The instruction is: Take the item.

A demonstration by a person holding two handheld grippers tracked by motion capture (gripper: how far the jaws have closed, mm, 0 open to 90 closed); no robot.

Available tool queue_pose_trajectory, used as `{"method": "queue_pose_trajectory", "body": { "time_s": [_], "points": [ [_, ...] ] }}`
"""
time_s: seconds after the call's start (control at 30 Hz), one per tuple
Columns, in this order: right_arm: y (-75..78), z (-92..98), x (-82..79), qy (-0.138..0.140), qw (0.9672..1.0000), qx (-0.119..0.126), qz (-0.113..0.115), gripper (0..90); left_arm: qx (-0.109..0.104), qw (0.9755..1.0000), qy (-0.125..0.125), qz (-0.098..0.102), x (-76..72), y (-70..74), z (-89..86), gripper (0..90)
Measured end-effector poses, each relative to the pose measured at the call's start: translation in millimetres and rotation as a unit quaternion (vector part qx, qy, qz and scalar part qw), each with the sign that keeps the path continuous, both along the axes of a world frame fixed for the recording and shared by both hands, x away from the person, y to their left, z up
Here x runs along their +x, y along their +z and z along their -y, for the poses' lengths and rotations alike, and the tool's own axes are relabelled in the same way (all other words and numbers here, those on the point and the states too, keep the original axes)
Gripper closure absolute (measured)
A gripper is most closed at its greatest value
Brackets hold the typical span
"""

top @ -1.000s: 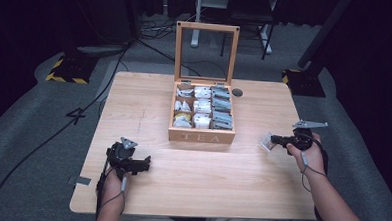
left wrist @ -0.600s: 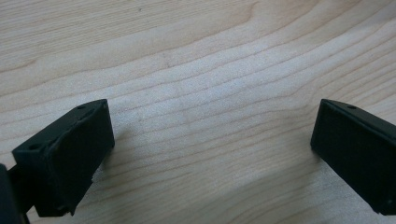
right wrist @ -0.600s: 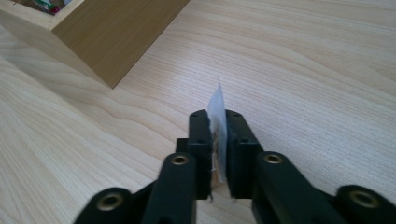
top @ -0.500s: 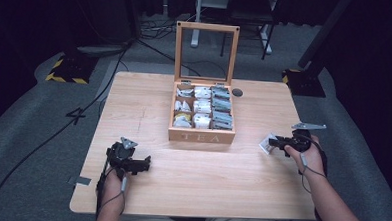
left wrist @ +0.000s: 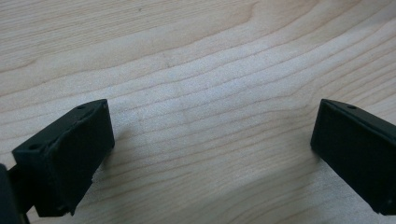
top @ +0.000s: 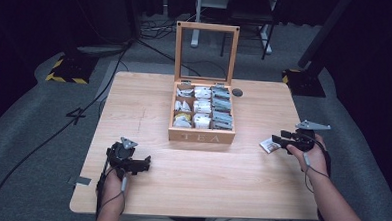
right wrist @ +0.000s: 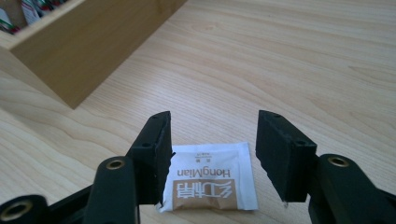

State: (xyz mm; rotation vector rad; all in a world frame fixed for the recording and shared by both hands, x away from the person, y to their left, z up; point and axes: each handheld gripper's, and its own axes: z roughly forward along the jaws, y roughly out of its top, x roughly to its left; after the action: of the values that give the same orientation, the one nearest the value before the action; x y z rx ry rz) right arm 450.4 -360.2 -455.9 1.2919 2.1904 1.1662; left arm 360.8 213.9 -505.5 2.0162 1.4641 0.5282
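Right gripper [right wrist: 212,154], jaws spread, straddles a flat tea sachet [right wrist: 210,184] lying on the table [top: 240,187] beside the tea box [top: 201,136]. Left gripper [left wrist: 210,154], jaws spread wide, holds nothing above bare wood.

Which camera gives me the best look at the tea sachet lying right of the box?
The right gripper view: the tea sachet lies flat between the open jaws, its print readable. The high view shows it as a small pale patch by the right gripper. The left gripper view faces bare table.
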Motion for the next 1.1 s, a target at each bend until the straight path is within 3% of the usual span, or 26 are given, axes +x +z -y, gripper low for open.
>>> {"method": "queue_pose_trajectory", "body": {
  "time_s": [0.33, 0.6, 0.77, 0.9, 1.1],
  "points": [
    [25.3, -15.9, -22.7, 0.043, 0.9988, 0.019, 0.016, 47.4, 0.001, 1.0000, 0.002, 0.000, -0.3, 0.1, 0.2, 0.0],
    [32.3, -41.2, -53.0, 0.103, 0.9939, 0.032, 0.025, 47.6, -0.003, 0.9999, 0.011, 0.000, -1.7, -0.3, 1.6, 0.0],
    [29.2, -58.2, -73.4, 0.139, 0.9896, 0.030, 0.024, 47.0, -0.004, 0.9999, 0.012, 0.000, -1.9, -0.3, 1.8, 0.0],
    [24.4, -64.9, -81.8, 0.150, 0.9881, 0.027, 0.022, 46.7, -0.003, 0.9999, 0.012, 0.000, -1.8, -0.3, 1.7, 0.0],
    [3.0, -75.4, -93.8, 0.163, 0.9864, 0.012, 0.014, 46.1, -0.003, 0.9999, 0.012, 0.000, -1.8, -0.2, 1.7, 0.0]
  ]
}}
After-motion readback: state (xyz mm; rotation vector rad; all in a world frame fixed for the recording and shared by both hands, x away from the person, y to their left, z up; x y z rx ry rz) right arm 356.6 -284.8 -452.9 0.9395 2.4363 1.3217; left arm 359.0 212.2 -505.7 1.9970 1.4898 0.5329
